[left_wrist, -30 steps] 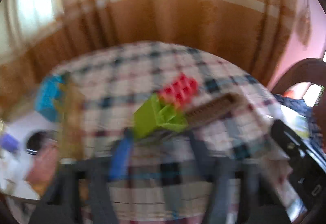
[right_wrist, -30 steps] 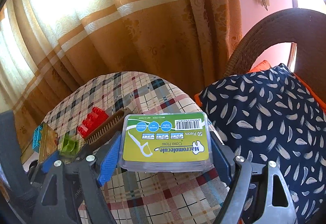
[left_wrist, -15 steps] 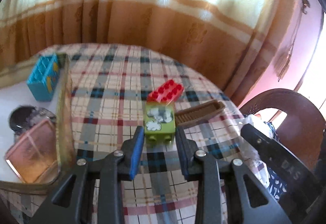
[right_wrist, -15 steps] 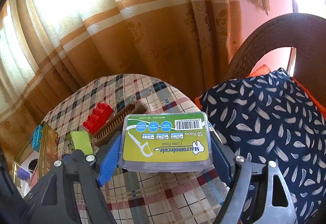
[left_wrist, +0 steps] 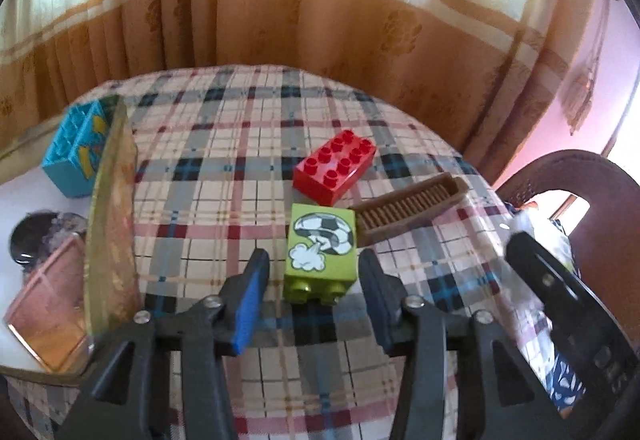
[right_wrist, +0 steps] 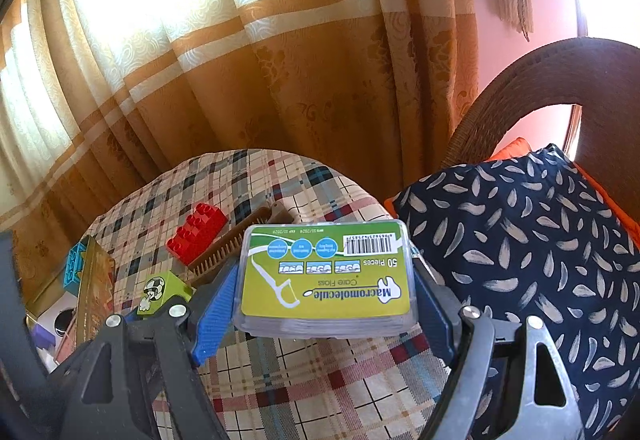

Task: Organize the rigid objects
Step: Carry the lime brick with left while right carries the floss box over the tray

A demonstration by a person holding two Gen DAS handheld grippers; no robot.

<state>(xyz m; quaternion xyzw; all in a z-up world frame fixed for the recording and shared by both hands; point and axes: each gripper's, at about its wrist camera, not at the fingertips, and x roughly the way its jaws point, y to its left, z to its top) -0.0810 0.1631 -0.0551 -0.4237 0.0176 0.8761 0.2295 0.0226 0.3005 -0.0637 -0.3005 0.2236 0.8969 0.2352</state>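
A green toy brick (left_wrist: 321, 255) with a football sticker rests on the plaid tablecloth (left_wrist: 224, 167). My left gripper (left_wrist: 314, 294) straddles its near end with the jaws opening; gaps show on both sides, so the pads are off it. A red studded brick (left_wrist: 335, 167) and a brown comb (left_wrist: 410, 208) lie just beyond. In the right wrist view my right gripper (right_wrist: 320, 314) is shut on a clear floss-pick box (right_wrist: 326, 274) with a green label, held above the table edge. The green brick (right_wrist: 160, 292), red brick (right_wrist: 197, 232) and comb (right_wrist: 236, 246) lie to its left.
A glass-edged tray (left_wrist: 110, 215) at the left holds a blue brick (left_wrist: 76, 151), a pink square item (left_wrist: 48, 316) and a dark round lid (left_wrist: 40, 236). A wicker chair (right_wrist: 532, 79) with a patterned cushion (right_wrist: 520, 240) stands right. Curtains (left_wrist: 320, 19) hang behind the table.
The left gripper was shut on the green brick half a second ago; now its jaws have spread and the brick lies free on the cloth. The right gripper keeps still with the floss box.
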